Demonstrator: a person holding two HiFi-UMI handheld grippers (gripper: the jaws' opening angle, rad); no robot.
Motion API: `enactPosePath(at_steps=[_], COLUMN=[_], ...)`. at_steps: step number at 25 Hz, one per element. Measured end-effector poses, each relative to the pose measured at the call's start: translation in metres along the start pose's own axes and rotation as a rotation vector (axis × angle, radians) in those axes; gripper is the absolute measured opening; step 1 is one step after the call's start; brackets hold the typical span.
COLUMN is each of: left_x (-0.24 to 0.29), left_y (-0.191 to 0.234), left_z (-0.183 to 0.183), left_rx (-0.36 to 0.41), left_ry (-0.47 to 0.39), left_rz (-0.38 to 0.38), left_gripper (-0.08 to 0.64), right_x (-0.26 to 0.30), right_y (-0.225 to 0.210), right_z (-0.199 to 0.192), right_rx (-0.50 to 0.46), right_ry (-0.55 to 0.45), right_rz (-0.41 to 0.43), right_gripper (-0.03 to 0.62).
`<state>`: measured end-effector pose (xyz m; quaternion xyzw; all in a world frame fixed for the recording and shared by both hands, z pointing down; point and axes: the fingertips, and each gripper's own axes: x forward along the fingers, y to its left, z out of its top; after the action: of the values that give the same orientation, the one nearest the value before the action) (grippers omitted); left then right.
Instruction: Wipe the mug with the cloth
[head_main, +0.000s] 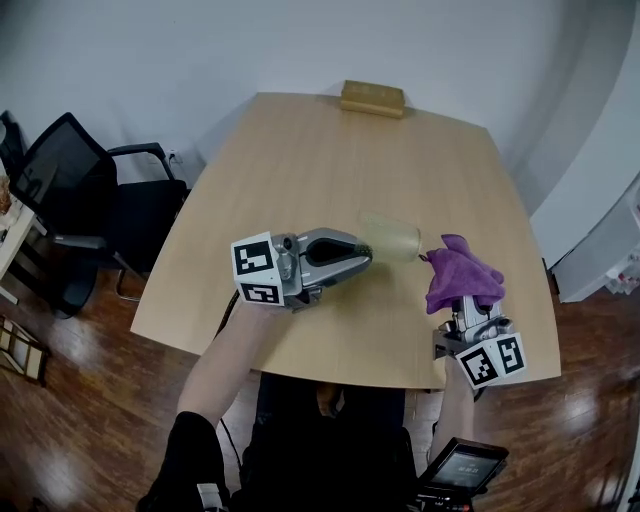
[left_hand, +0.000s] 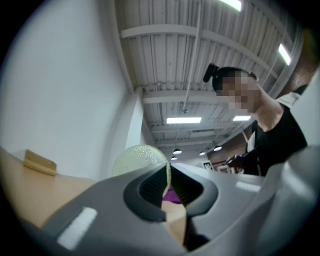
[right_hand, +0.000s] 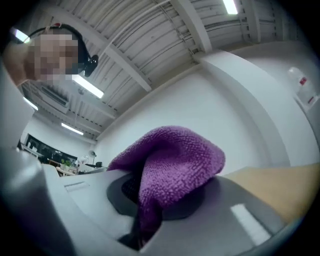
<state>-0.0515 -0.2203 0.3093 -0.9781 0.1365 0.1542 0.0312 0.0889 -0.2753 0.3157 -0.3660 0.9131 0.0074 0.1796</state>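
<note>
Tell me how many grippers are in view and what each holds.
2. The left gripper, over the table's middle, is shut on the mug by its wall. The right gripper, near the table's right front corner, is shut on the purple cloth. Neither is hidden.

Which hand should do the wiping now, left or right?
Right. The right gripper is clamped on the purple cloth, just beside the mug. The left gripper is busy gripping the mug's rim.
</note>
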Motion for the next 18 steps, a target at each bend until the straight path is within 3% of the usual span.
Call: enactPosePath(at_steps=[3,5,8,11,15,18], left_x=[-0.012,-0.022,-0.032,-0.034,-0.029,-0.022], left_y=[0.034,0.058,0.091,0.121,0.131,0.117], left_z=[-0.019,-0.032,-0.048,-0.065,-0.069,-0.073], left_rx=[0.112,0.200,0.291,0.310,0.287,0.350], left_ry=[0.202,0.365,0.642,0.865,0.928,0.969], left_rz=[0.162,0.231,0.256,0.229,0.194,0.155], left_gripper=[0.043,0.043,0.043,0.043,0.043,0.043], right_x=[0.002,0.003,0.001,0.000,-0.003,-0.002], right_y=[-0.017,-0.027,-0.035,-0.035,-0.028,-0.024], right_z=[-0.008,-0.014,-0.022,-0.024,-0.028,-0.027], right_rx=[0.100,0.140,0.192,0.205,0.196,0.174], right_ry=[0.009,0.020,0.023,0.026,0.041,0.042], right_rz=[0.019,0.015,0.008,0.020,0.037,0.057], right_gripper=[0.035,0.035,0.035,0.035,0.035,0.035])
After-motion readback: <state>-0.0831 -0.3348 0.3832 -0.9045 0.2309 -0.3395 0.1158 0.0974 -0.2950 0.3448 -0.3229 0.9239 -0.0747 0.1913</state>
